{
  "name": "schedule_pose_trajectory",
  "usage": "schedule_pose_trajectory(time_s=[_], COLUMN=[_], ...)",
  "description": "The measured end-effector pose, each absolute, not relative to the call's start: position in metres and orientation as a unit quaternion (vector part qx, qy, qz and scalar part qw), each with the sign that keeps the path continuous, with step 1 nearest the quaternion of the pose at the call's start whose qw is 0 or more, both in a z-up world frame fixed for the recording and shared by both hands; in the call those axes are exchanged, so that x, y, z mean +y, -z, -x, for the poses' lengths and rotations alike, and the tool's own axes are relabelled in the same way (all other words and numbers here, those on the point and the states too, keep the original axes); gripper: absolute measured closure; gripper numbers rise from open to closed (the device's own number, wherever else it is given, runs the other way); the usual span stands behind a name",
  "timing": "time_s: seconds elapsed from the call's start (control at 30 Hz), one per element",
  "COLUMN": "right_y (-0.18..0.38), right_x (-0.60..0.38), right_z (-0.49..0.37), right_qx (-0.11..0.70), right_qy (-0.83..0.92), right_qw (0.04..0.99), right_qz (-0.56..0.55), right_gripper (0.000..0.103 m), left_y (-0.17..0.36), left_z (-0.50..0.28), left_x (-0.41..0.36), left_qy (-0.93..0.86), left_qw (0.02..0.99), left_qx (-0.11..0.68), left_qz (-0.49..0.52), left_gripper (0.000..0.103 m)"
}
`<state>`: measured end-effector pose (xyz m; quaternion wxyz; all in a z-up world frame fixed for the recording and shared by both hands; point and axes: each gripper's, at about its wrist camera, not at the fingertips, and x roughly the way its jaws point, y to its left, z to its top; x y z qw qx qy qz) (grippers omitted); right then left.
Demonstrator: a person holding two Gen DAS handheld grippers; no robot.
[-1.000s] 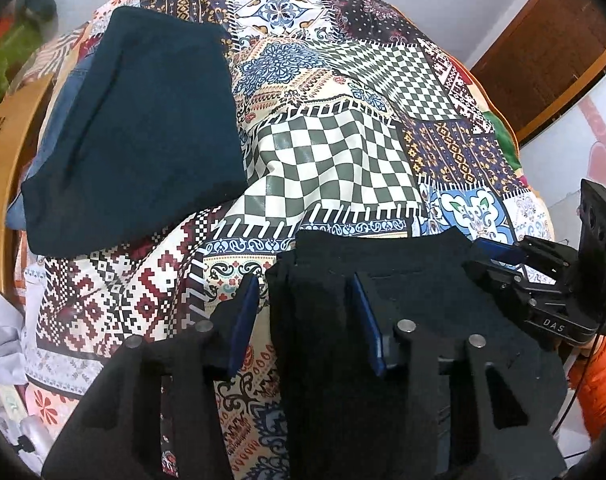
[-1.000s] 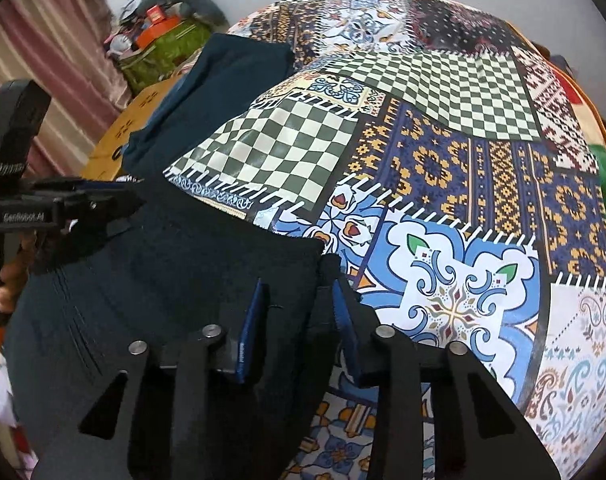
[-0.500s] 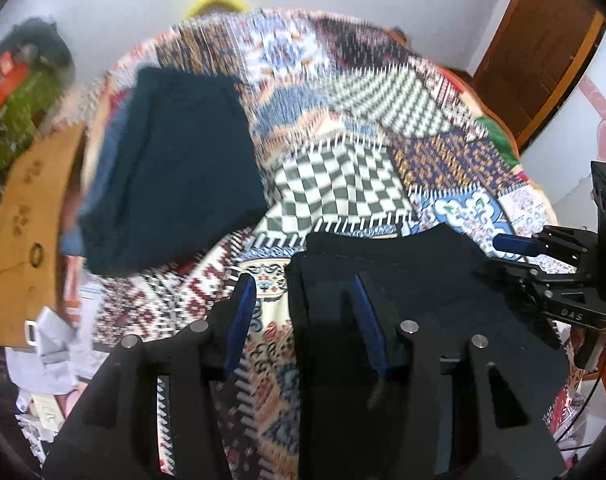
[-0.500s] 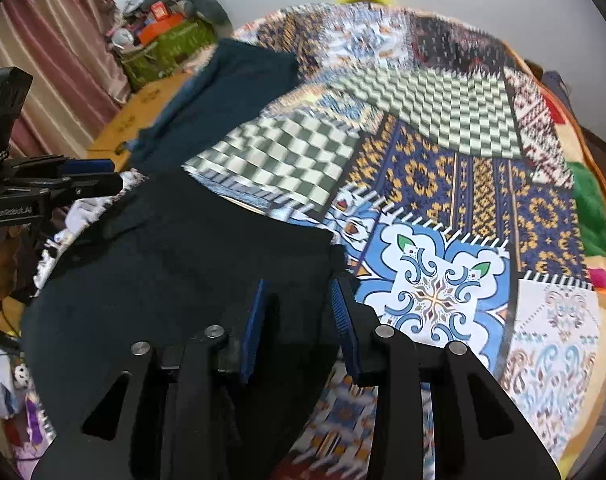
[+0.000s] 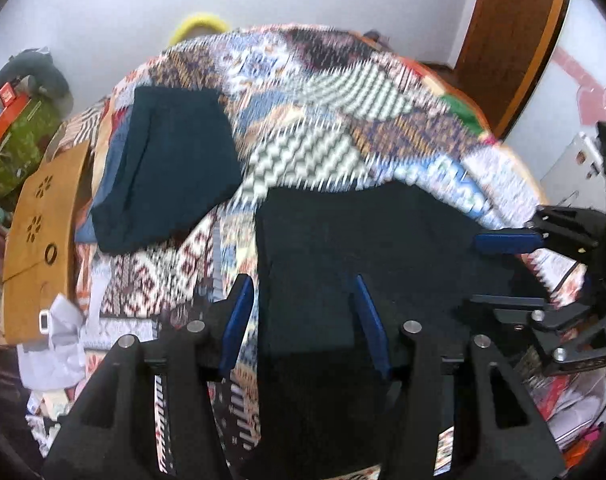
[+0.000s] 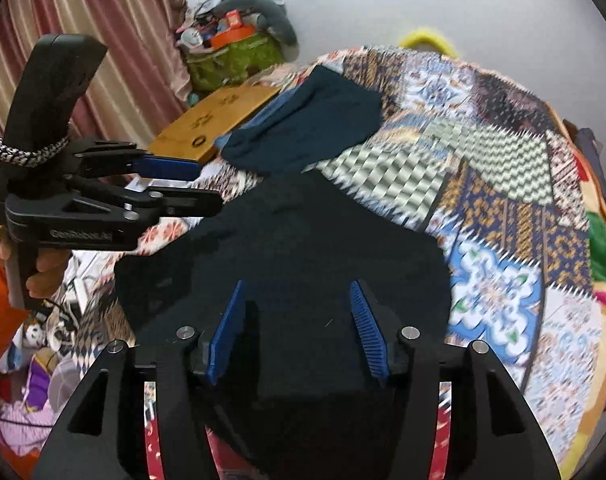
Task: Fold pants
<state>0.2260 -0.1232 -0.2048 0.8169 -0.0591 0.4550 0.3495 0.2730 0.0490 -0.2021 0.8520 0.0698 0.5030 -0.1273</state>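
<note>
Left wrist view, far left: a wooden board (image 5: 39, 240) at the bed's edge, then a folded dark teal garment (image 5: 167, 168) lying on the patchwork bedspread (image 5: 343, 92). Nearer, the left tool (image 5: 299, 320) stands with its blue pads spread apart and nothing pinched; the left border of the black pants (image 5: 383, 248) runs between them, the left pad over bare bedspread, the right pad over black cloth. At the far right of this view the right tool (image 5: 515, 264) is seen side-on, its fingers parted too.

Right wrist view: the left tool (image 6: 183, 184) at left, open, beside the pants' near-left corner; the pants (image 6: 303, 240) lie flat mid-bed, well short of the teal garment (image 6: 303, 124); the right tool (image 6: 299, 320) is open above black cloth, gripping nothing.

Judged from this, a fold has been laid and both tools are free. The frames are motion-blurred, so slow down. To do the next step well, pick two matching corners of one edge, pinch all layers together, lift only enough to clear, carry both sides evenly, and lay edge to edge before letting go.
</note>
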Motion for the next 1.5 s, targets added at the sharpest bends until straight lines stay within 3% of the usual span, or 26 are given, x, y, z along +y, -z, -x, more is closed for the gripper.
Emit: schedule_pose_trajectory(time_s=[0.2, 0.57, 0.7, 0.77, 1.07, 1.17, 1.3, 1.5], right_y=[0.219, 0.223, 0.229, 0.232, 0.221, 0.208, 0.194, 0.195], right_x=[-0.14, -0.183, -0.201, -0.211, -0.239, -0.243, -0.242, -0.231], right_z=[-0.207, -0.187, -0.185, -0.184, -0.174, -0.18, -0.193, -0.217], right_qx=[0.453, 0.449, 0.467, 0.477, 0.476, 0.462, 0.438, 0.43], right_qy=[-0.342, -0.302, -0.299, -0.298, -0.255, -0.245, -0.242, -0.244], right_qw=[0.822, 0.841, 0.832, 0.826, 0.841, 0.851, 0.864, 0.866], right_qz=[0.048, 0.016, -0.019, -0.039, -0.041, -0.047, -0.06, -0.077], right_gripper=[0.05, 0.053, 0.052, 0.047, 0.044, 0.043, 0.036, 0.025], left_y=[0.231, 0.233, 0.245, 0.244, 0.209, 0.197, 0.179, 0.176], left_z=[-0.241, -0.199, -0.19, -0.186, -0.189, -0.199, -0.214, -0.252], left_x=[0.08, 0.124, 0.139, 0.145, 0.155, 0.145, 0.125, 0.097], left_qy=[0.122, 0.062, 0.022, 0.016, -0.011, 0.001, 0.029, 0.07], left_qw=[0.85, 0.862, 0.853, 0.853, 0.872, 0.879, 0.889, 0.88], left_qx=[0.512, 0.503, 0.522, 0.522, 0.489, 0.476, 0.457, 0.469], left_qz=[-0.031, 0.004, 0.003, 0.009, -0.008, -0.009, -0.017, -0.002], left_gripper=[0.034, 0.035, 0.043, 0.043, 0.043, 0.037, 0.021, 0.011])
